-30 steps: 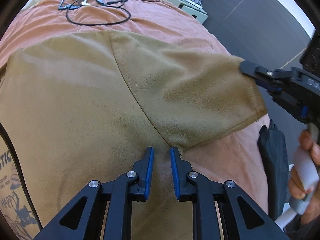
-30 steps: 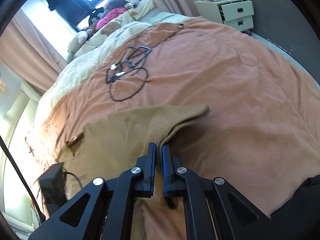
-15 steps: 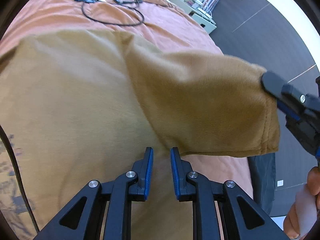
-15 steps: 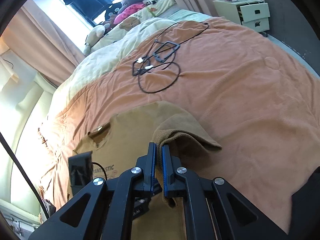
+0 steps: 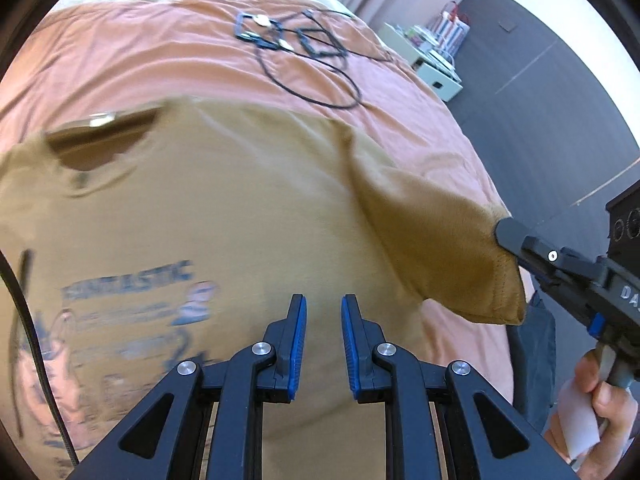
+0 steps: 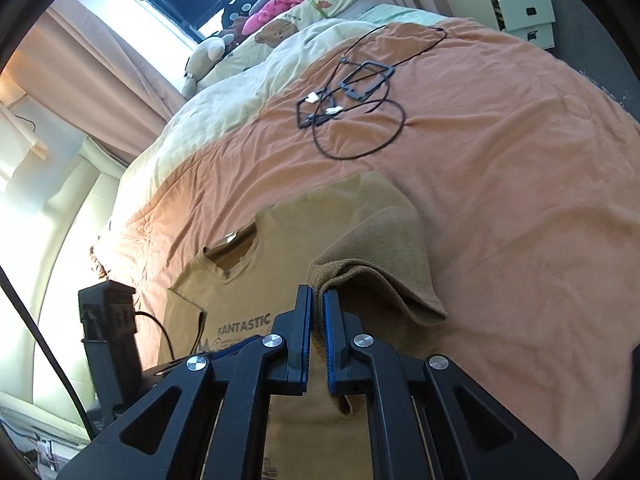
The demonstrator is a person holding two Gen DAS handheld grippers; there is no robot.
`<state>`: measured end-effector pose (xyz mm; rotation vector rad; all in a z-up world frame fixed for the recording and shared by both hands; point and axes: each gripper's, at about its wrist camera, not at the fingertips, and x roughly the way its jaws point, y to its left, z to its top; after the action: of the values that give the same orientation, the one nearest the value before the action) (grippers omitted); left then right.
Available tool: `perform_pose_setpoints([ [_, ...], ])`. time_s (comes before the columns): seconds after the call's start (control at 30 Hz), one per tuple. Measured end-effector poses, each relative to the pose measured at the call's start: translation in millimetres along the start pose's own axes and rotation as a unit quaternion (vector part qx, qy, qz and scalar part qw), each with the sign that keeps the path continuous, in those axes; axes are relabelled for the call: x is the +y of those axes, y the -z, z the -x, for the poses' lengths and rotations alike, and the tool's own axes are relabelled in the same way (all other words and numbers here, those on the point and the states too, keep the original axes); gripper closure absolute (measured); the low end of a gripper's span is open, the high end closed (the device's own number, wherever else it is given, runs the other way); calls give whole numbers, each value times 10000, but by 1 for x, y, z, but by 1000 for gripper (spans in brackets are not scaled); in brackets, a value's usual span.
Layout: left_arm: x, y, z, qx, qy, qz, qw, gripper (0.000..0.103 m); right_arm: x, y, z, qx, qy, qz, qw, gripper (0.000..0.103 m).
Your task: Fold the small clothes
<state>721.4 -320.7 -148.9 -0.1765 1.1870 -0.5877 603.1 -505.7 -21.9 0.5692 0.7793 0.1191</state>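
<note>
Right tongs: pressed together on the cuff of the tee's sleeve, holding it up off the bed so the fabric tents toward the chest.
Left tongs: jaws a little apart with nothing between them, hovering over the lower front of the shirt, not pinching anything as far as I can see.
Where the shirt is: tan T-shirt lies face up on the orange bedspread, neckline toward the pillows, "FANTASTIC" print and a cartoon graphic showing.
Step in hand: looks like the first side fold, bringing that sleeve in over the body. Early days I'd say, the rest of the shirt is flat and unfolded.
Next move: probably carry the cuff across toward the middle of the chest and lay it down flat before letting go. The free tongs could pin the body so it doesn't drag along.
Fabric: soft, slightly fuzzy knit, floppy, with a stitched hem at the cuff. It sags wherever it isn't held.
Bedspread: ribbed, corduroy-ish, lightly rumpled, so the shirt may cling a bit.
Other stuff: black cable looped further up the bed, well apart from the shirt.
</note>
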Motion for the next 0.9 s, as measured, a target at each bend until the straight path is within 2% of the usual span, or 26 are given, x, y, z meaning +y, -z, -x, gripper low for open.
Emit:
perform_pose_setpoints([
  [0.23,29,9,39,-45,-289,-26,9996,84,5,14,-31,144,-156,-169,9996,98],
  [0.33,37,13,53,-18,-417,-87,9991,84,7,22,-50,449,-156,-312,9984,93],
  [0.4,42,15,58,14,-516,-104,9986,83,8,27,-56,538,-211,-438,9974,67],
  [0.43,44,14,60,30,-547,-99,9984,83,11,29,-56,475,-216,-423,9977,39],
  [0.47,45,15,62,38,-559,-87,9984,83,12,30,-53,374,-191,-388,9984,28],
  [0.53,47,14,65,44,-577,-64,9983,79,13,36,-45,182,-132,-386,9990,28],
  [0.6,45,13,65,20,-601,-78,9982,71,6,44,-37,77,-320,-639,9974,28],
  [0.67,41,13,67,-5,-592,-117,9982,63,-1,53,-29,-60,-119,-731,9972,28],
  [0.73,35,12,63,29,-544,-183,9983,61,-7,63,-21,-210,24,-811,9965,28],
  [0.9,14,12,50,141,-544,-475,9973,61,-26,79,-10,-470,58,-1093,9929,28],
])
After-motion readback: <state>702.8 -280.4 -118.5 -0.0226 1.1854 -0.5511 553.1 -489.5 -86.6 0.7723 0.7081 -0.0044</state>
